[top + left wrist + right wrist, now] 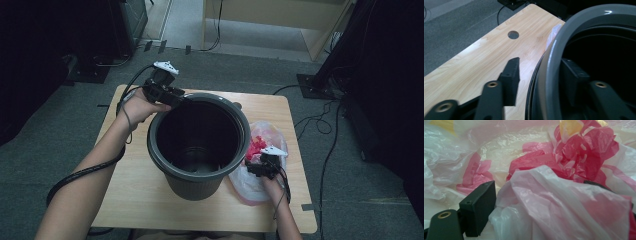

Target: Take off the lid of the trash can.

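A large dark grey bin (196, 186) stands upright in the middle of a light wooden table (127, 192). My left gripper (181, 98) sits at the bin's far left rim (550, 62). One jaw is outside the rim and the other inside, with a strip of table showing between the outer pad (512, 75) and the rim, so it is open. To the right of the bin lies a thin white and pink plastic bag (272, 134) holding crumpled red paper (579, 152). My right gripper (253, 168) is pushed into the bag (564, 202), its jaws wide with a loose fold between them and draped over one of them.
A round cable hole (513, 34) is in the table behind the bin. Grey carpet surrounds the table, with black cables (320, 122) on the right. Dark equipment stands at both sides, and a pale wooden unit (280, 20) is at the back.
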Motion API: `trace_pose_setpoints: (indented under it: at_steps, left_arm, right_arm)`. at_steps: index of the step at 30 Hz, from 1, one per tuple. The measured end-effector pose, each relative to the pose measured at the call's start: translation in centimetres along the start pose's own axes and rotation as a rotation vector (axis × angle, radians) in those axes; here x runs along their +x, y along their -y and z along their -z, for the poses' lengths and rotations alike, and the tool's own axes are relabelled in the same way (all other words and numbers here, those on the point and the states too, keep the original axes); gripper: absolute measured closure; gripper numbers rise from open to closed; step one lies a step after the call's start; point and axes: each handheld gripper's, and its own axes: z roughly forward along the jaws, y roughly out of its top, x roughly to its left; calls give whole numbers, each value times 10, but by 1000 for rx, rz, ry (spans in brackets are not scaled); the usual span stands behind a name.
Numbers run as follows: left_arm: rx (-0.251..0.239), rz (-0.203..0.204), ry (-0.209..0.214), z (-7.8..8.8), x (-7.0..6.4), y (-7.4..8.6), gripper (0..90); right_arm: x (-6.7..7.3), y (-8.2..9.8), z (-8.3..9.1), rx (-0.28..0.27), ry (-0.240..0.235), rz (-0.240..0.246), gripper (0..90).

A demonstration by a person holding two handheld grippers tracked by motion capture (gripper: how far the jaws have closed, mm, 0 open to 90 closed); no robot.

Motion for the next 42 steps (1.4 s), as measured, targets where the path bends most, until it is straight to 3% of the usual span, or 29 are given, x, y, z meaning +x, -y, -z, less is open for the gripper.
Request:
trace_pose_setpoints:
  at_steps: [4, 9, 11, 26, 34, 42]
  left_arm:
    - [4, -8, 13, 1, -2, -2, 682]
    - [9, -2, 15, 2, -1, -2, 716]
    - [6, 25, 22, 3, 1, -1, 734]
    - [4, 86, 74, 9, 10, -2, 760]
    - [3, 90, 70, 19, 13, -5, 761]
    - [5, 121, 76, 28, 19, -7, 764]
  right_arm:
    - [0, 0, 0, 1, 2, 3, 138]
    - [0, 0, 0, 1, 1, 3, 138]
    - [0, 0, 0, 2, 1, 3, 138]
    - [0, 0, 0, 1, -1, 0, 137]
    - [0, 0, 0, 0, 1, 1, 138]
    - [0, 0, 0, -1, -1, 1, 137]
